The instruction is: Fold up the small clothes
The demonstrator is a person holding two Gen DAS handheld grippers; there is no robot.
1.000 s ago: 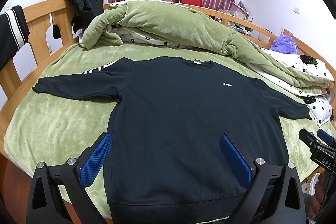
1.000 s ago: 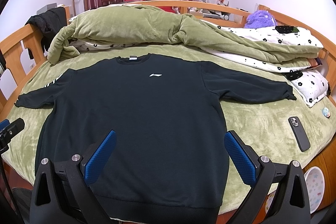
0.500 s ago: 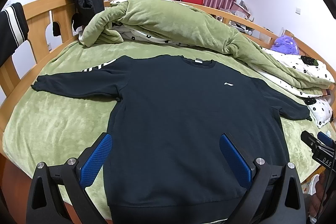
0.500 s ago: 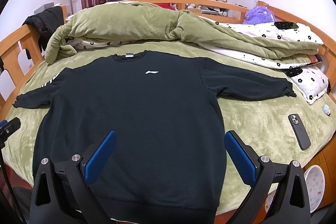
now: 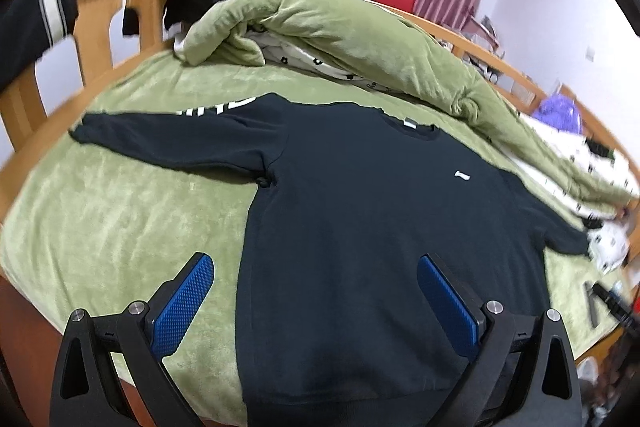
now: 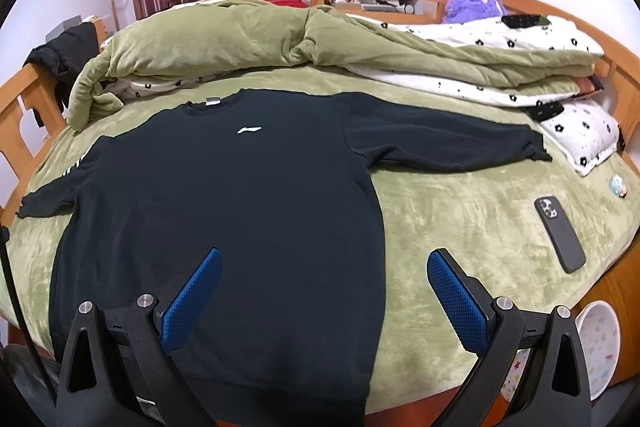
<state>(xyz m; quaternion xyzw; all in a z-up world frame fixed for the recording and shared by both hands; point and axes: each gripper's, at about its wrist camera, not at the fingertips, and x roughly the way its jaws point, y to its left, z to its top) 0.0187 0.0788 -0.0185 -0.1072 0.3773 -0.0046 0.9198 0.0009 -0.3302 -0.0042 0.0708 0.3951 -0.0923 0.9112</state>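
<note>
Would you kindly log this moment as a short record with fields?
garment: black sweatshirt, flat, front up, both sleeves spread
surface: green blanket on bed
left hand-held gripper: open, empty
right hand-held gripper: open, empty
nearby: phone on the blanket, clear of the sleeve
folding: not begun

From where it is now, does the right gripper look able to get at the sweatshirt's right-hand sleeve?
Probably yes. The right gripper is open above the sweatshirt, and the sleeve lies flat on bare green blanket, nothing on top. The phone sits clear of it.
</note>
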